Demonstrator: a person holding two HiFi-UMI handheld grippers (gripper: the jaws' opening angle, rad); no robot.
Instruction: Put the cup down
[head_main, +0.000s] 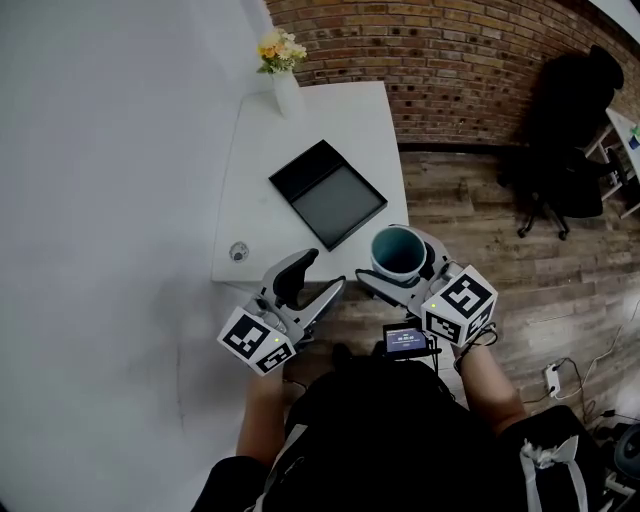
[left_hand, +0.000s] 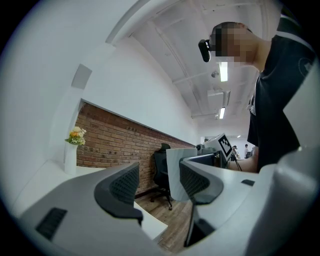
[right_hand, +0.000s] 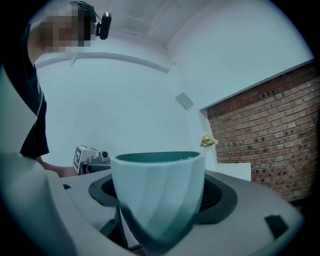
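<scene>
A cup (head_main: 398, 252), pale outside and teal inside, stands upright between the jaws of my right gripper (head_main: 400, 262), which is shut on its sides. It hangs just off the near right corner of the white table (head_main: 300, 120), over the wooden floor. In the right gripper view the cup (right_hand: 157, 192) fills the middle, pressed by both dark pads (right_hand: 220, 195). My left gripper (head_main: 322, 272) stands open with nothing in it, at the table's near edge to the left of the cup. In the left gripper view the cup (left_hand: 175, 172) shows beyond the open left gripper (left_hand: 159, 182).
A black tray (head_main: 328, 193) lies mid-table. A white vase of flowers (head_main: 282, 65) stands at the far edge. A small round fitting (head_main: 238, 251) sits at the near left corner. A brick wall (head_main: 450, 60) and a black office chair (head_main: 565, 130) stand beyond.
</scene>
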